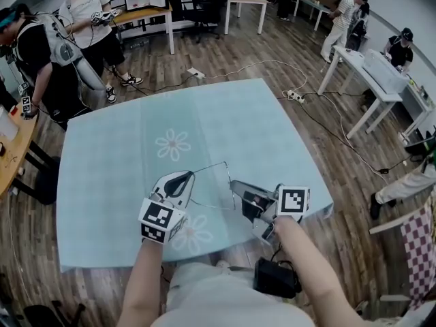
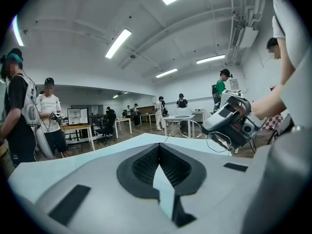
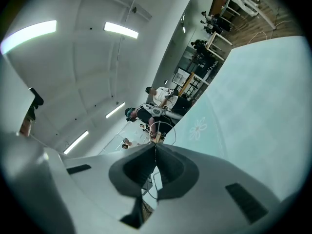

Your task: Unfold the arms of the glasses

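The glasses (image 2: 195, 129) are in the air a little above the table (image 1: 102, 155) with the light blue cloth, between the two tongs. The right gripper (image 3: 156, 148) has its jaws closed on the thin wire frame near one lens. The left gripper (image 2: 158, 147) also has its jaws pressed together, and the end of one thin arm of the glasses runs into their tip. This arm stretches out from the frame toward the left side.
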`<state>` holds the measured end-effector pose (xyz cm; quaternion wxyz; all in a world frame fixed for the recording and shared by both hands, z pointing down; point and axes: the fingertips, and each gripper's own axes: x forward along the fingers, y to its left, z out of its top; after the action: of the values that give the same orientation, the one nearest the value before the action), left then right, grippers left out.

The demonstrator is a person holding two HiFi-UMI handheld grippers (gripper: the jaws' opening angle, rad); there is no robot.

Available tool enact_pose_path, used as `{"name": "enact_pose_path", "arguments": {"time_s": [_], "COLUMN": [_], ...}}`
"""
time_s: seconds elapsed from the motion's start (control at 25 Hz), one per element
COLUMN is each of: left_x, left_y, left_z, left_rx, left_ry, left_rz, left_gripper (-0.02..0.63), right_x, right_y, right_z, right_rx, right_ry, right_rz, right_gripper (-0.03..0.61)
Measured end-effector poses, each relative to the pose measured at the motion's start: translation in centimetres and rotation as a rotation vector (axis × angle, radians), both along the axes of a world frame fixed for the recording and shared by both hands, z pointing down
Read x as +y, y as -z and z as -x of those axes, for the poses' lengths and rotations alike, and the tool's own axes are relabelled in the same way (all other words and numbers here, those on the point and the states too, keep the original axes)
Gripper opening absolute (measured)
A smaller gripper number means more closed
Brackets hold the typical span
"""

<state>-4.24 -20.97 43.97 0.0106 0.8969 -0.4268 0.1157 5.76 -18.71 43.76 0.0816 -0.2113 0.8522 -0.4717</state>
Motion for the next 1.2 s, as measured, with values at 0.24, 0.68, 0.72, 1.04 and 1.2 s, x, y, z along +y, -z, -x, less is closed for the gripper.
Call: {"name": "enact_pose_path", "arguments": {"time_s": [0.24, 0.68, 0.72, 1.04, 1.2], "left_x": [-1.3, 1.6, 2.0, 3.4, 3.9], "left_y": [1.4, 2.2, 1.8, 0.2, -0.6], "left_z": [0.9, 0.2, 0.0, -0.6, -0.9], "left_rx": [-0.021, 0.012, 0.009, 0.003, 0.002], "left_ry": [0.014, -0.008, -0.014, -0.033, -0.045], "left_rz": [-0.034, -0.048, -0.040, 0.004, 0.019], "left_gripper": [0.009, 0.008, 0.009, 0.008, 0.009], "right_x": [0.6, -0.8, -0.8, -1.2, -1.1], "right_y": [-0.2, -0.7, -0.6, 0.4, 0.5], "right_z": [0.7, -0.8, -0.8, -0.8, -0.9], "right_rx": [-0.007, -0.071, -0.071, -0.079, -0.104], "right_ry": [0.017, -0.080, -0.081, -0.092, -0.112], "right_rz": [0.017, 0.072, 0.067, 0.040, 0.042], "right_gripper": [0.011, 0.011, 0.011, 0.011, 0.011]}}
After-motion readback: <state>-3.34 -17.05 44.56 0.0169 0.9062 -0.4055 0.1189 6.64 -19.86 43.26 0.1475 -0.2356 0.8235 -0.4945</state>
